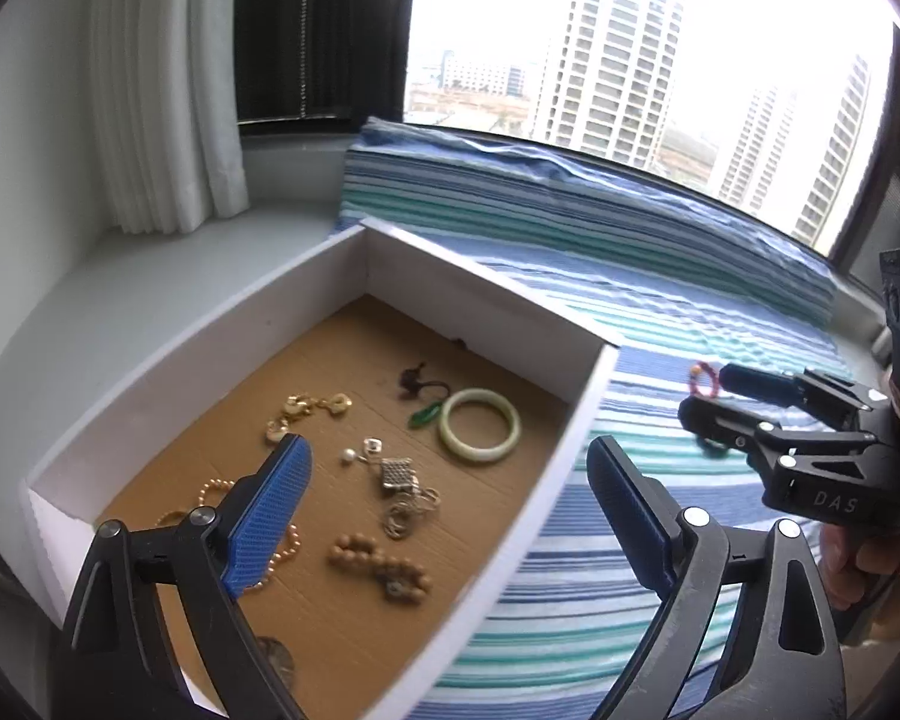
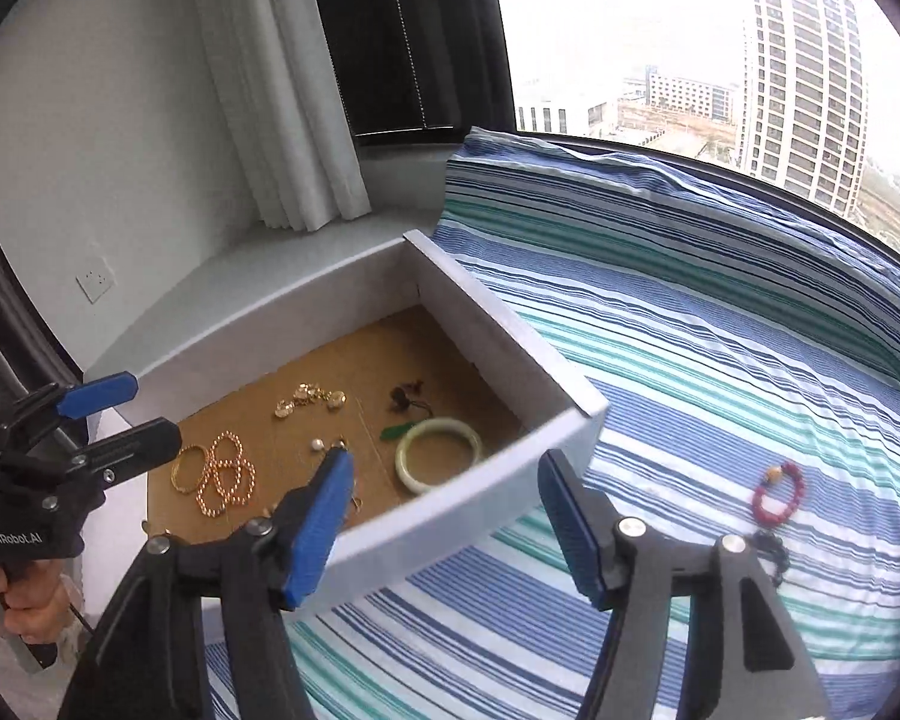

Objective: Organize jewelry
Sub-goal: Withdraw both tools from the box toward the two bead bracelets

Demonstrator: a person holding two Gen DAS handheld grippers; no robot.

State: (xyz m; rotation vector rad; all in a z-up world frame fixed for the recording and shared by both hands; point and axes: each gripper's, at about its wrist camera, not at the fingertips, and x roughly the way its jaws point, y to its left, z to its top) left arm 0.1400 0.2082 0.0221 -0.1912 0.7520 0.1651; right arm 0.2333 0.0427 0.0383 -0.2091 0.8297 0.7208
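Right of open right claw (image 2: 444,522): red bracelet (image 2: 778,493) on bedspread (image 2: 660,360).

Lettering "DAS" is borne in pale capitals on the black body of the right gripper (image 1: 705,396), as seen from the left wrist. "GenRobot.AI" is printed in white on the black body of the left gripper (image 2: 132,411).

A white open-topped box with a brown cardboard floor (image 2: 510,360) sits on the blue-and-green striped bedspread (image 2: 720,360), left of a red bead bracelet (image 2: 778,495) lying on the cloth. Inside the box, a pale jade bangle (image 2: 439,461) lies right of a gold bead strand (image 2: 225,480), with a gold link bracelet (image 2: 309,401) behind them.
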